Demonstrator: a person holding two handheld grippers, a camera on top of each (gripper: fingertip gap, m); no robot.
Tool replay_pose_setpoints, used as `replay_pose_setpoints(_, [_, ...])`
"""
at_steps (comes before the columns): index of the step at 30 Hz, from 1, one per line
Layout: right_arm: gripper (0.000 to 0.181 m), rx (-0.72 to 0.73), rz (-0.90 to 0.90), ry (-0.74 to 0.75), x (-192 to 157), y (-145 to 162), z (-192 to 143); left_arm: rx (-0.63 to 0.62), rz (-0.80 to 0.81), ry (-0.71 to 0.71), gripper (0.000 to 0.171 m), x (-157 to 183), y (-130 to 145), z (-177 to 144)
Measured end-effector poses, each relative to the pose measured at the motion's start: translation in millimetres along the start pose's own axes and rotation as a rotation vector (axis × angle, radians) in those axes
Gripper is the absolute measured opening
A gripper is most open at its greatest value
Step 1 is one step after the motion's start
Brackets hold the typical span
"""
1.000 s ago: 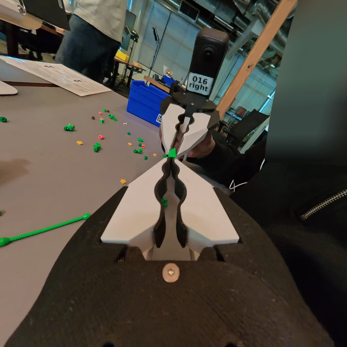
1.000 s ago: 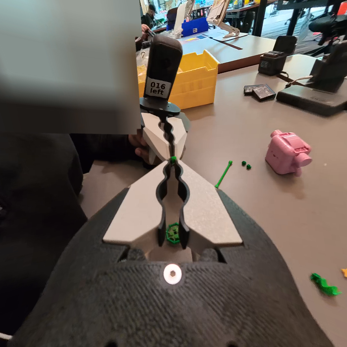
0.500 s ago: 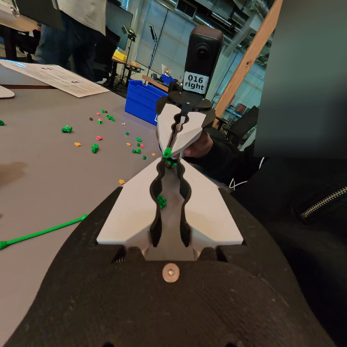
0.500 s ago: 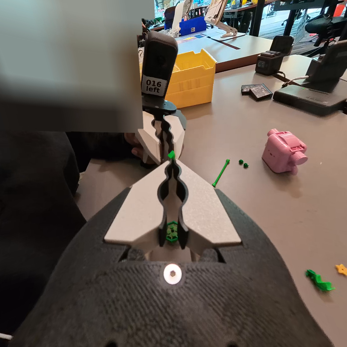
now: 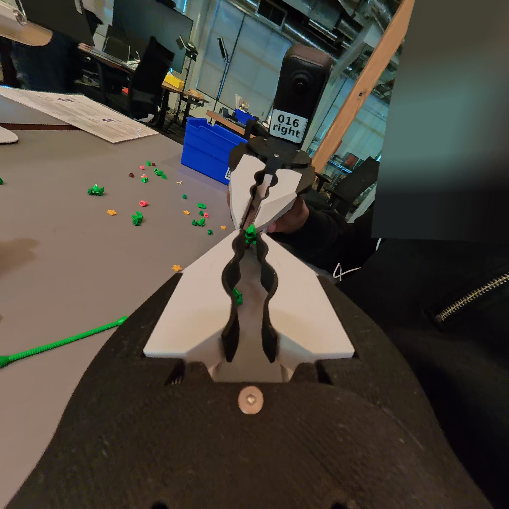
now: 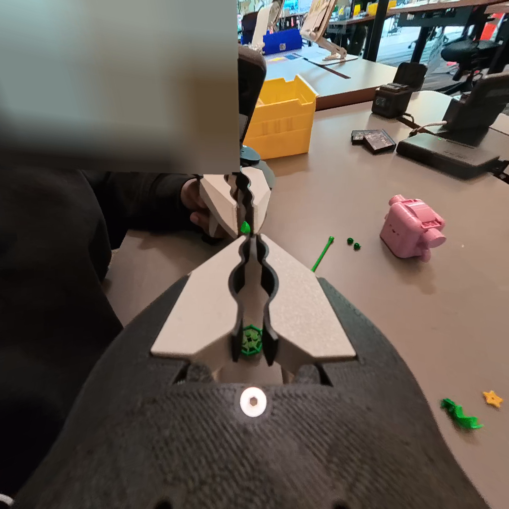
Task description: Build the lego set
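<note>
left gripper point(image 5: 249, 238) fingers closed on a small green piece point(image 5: 250, 234). right gripper point(image 6: 251, 237) fingers nearly closed, grip unclear. tips meet above the counter point(image 6: 358, 303).

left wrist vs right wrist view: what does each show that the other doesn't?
Only the left wrist view: the blue bin, the printed sheet, and scattered green, pink and orange pieces on the table.

Only the right wrist view: the pink block figure, the yellow bin, the black devices, and a round green piece deep between the right gripper's fingers.

Both: the left gripper and right gripper tip to tip around a small green piece, and the green stem.
</note>
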State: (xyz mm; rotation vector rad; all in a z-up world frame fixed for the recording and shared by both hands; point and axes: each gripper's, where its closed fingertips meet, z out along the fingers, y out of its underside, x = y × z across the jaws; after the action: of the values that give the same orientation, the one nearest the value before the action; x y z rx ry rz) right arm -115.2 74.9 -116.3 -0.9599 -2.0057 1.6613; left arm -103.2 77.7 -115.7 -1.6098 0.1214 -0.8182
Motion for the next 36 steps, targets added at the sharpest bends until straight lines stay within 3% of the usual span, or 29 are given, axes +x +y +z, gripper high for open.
replay_pose_setpoints(7, [0.014, 0.050, -0.141, -0.018, -11.5, -6.8, -2.4, 0.020, -0.098, 0.090, 0.003, 7.2, -2.1, -0.8])
replay_pose_setpoints(18, [0.012, 0.051, -0.203, -0.202, -47.6, -4.5, -3.9, -0.058, -0.321, 0.363, 0.003, 36.7, 9.9, 1.3])
replay_pose_setpoints(28, [0.013, 0.027, -0.164, -0.329, -67.8, 0.8, -5.8, -0.121, -0.346, 0.480, 0.002, 55.4, 19.0, 0.3])
replay_pose_setpoints(32, [0.019, -0.048, -0.147, -0.383, -74.8, 14.4, -8.6, -0.189, -0.360, 0.488, 0.002, 57.3, 31.0, 2.1])
replay_pose_setpoints(36, [0.011, -0.089, -0.166, -0.404, -79.8, 23.0, -9.9, -0.259, -0.360, 0.507, 0.002, 63.5, 43.6, 4.8])
